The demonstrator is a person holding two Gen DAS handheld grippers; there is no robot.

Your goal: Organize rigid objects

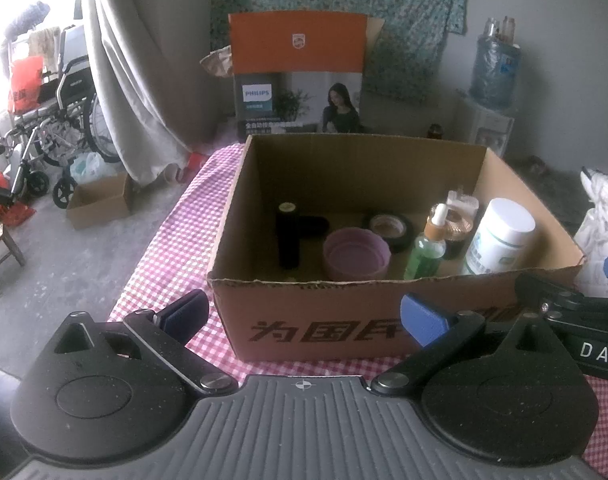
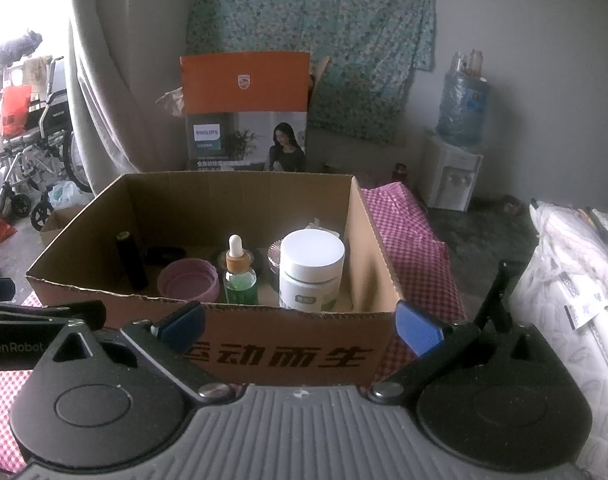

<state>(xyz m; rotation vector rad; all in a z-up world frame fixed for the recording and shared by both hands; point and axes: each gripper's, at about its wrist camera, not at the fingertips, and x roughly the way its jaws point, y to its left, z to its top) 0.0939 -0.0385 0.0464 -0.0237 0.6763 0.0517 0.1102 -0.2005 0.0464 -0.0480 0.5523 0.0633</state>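
Note:
An open cardboard box stands on the pink checked cloth. Inside are a black cylinder, a pink lid, a black tape roll, a green dropper bottle, a copper-coloured jar and a white-capped jar. My left gripper is open and empty, in front of the box's near wall. My right gripper is open and empty at the same wall; the white jar and dropper bottle show just beyond it.
A Philips carton stands behind the box. A wheelchair and a small cardboard box are on the floor at left. A water dispenser stands at right. White bedding lies at the right.

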